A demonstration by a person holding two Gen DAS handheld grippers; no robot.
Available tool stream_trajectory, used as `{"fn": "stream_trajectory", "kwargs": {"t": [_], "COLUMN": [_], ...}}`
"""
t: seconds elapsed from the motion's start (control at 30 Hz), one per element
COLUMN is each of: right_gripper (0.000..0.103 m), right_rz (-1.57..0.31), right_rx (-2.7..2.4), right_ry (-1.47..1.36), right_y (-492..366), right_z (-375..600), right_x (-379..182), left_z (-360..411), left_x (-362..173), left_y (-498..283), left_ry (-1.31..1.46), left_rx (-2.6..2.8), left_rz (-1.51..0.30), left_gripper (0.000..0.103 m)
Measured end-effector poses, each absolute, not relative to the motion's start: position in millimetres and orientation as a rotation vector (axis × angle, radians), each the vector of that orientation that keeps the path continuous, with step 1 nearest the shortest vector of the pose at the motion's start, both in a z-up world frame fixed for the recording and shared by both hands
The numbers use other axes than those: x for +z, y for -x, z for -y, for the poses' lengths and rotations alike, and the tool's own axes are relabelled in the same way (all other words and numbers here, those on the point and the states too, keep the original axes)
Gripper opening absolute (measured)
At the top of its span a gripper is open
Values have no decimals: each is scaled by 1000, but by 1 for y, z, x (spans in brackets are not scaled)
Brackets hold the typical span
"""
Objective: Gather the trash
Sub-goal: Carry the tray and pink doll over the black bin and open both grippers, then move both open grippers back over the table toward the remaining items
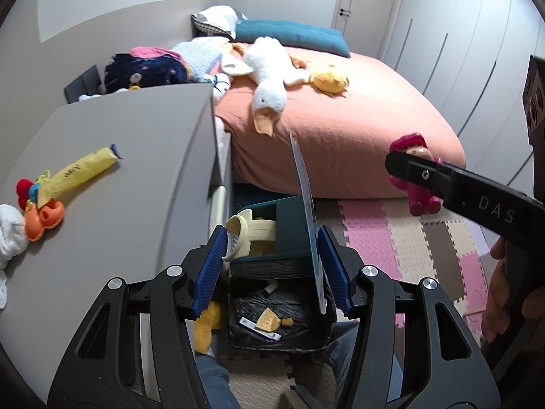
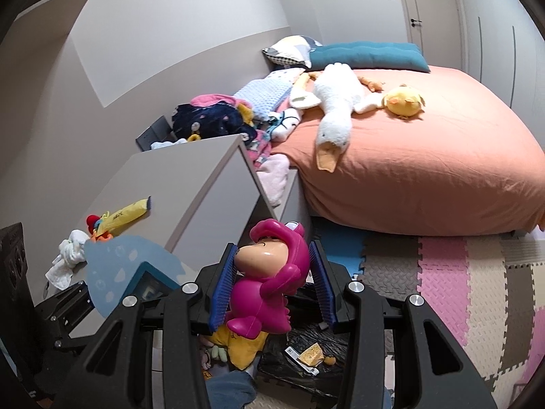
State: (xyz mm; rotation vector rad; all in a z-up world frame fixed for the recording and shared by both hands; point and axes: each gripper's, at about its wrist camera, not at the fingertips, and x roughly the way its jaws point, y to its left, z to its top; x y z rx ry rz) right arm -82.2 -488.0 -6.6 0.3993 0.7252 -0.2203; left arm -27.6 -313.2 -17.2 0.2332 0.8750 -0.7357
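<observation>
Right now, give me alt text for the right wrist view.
The right gripper holds a magenta toy figure between its blue pads, above a black-lined trash bin with scraps inside. Behind are a grey cabinet top with small toys and an orange bed with a plush goose.

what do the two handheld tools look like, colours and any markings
Both are matte black plastic with cut-out linkage arms and round silver pivot bolts. The left tool has royal-blue ribbed rubber finger pads; the right tool has the same. In the left wrist view, the right tool's black body carries pale embossed letters reading "DAS". A bare hand grips its handle; no cables show.
</observation>
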Motion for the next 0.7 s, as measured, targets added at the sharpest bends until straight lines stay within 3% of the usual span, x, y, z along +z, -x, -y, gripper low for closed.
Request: {"fn": "stream_trajectory", "kwargs": {"t": [0.1, 0.13, 0.17, 0.2, 0.23, 0.3, 0.7], "right_gripper": [45, 45, 46, 51, 67, 79, 81], "right_rz": [-738, -746, -757, -782, -791, -777, -760], "right_rx": [-241, -242, -247, -260, -274, -319, -307], "right_ry": [-414, -420, -420, -414, -412, -420, -407], "right_y": [84, 84, 83, 81, 80, 83, 78], "right_z": [496, 499, 500, 502, 503, 508, 502], "right_x": [-10, -12, -13, -16, -18, -20, -17], "left_z": [323, 325, 328, 330, 332, 330, 310], "left_x": [-27, -32, -38, -44, -49, -54, -41], "left_y": [27, 24, 21, 19, 16, 14, 17], "left_ry": [-244, -238, -237, -244, -250, -247, -271], "left_rx": [-759, -771, -780, -776, -757, -725, -685], "left_rz": [-928, -961, -1000, -1035, -1060, -1072, -993], "left_gripper": [55, 61, 69, 93, 97, 97, 97]}}
